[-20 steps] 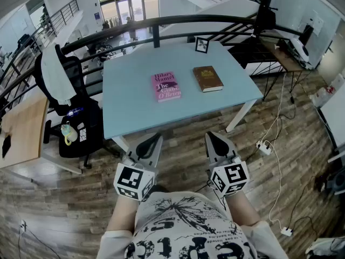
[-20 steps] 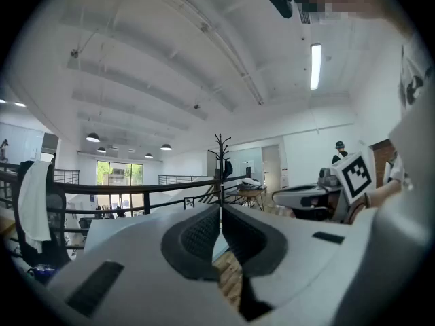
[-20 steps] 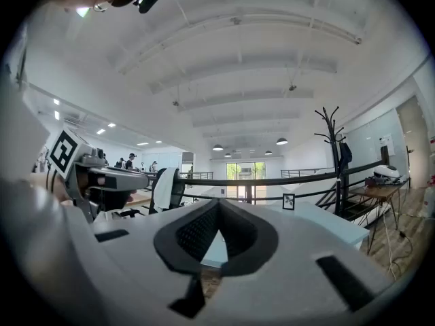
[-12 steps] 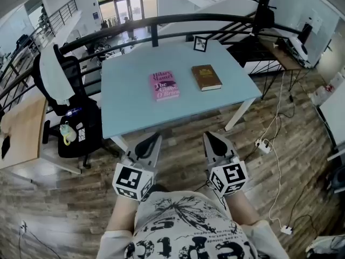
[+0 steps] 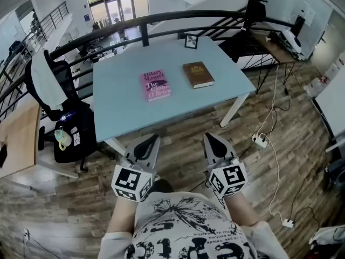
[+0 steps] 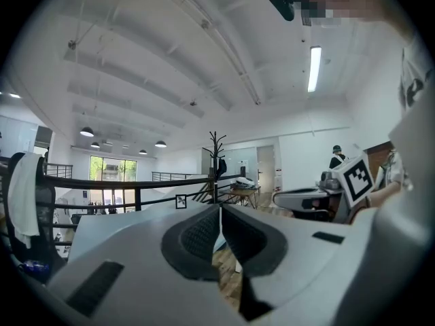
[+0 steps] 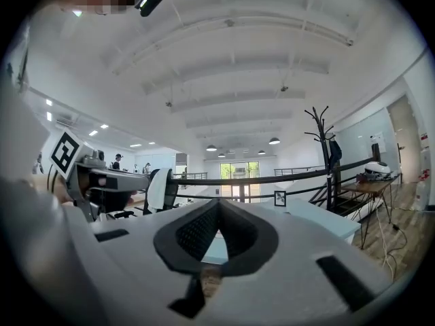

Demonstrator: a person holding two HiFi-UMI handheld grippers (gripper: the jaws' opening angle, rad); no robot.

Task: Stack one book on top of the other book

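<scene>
Two books lie flat and apart on the pale blue table [image 5: 124, 104]: a pink book [image 5: 156, 85] near the middle and a brown book [image 5: 198, 74] to its right. Both grippers hover over the wood floor, short of the table's near edge and well away from the books. My left gripper [image 5: 154, 137] is shut with nothing in it, and its jaws meet at the tips [image 6: 219, 208]. My right gripper [image 5: 206, 136] is shut and empty too, tips touching [image 7: 218, 201]. Neither book shows in the gripper views; only the table's edge does.
A small framed picture [image 5: 191, 41] stands at the table's far edge. A black railing [image 5: 161, 21] runs behind the table. An office chair [image 5: 59, 96] with a white cloth stands at the left. A power strip and cables [image 5: 261, 140] lie on the floor at the right.
The head view has shifted: table and books slid slightly up and to the left in the picture. Both grippers stay shut in about the same place.
</scene>
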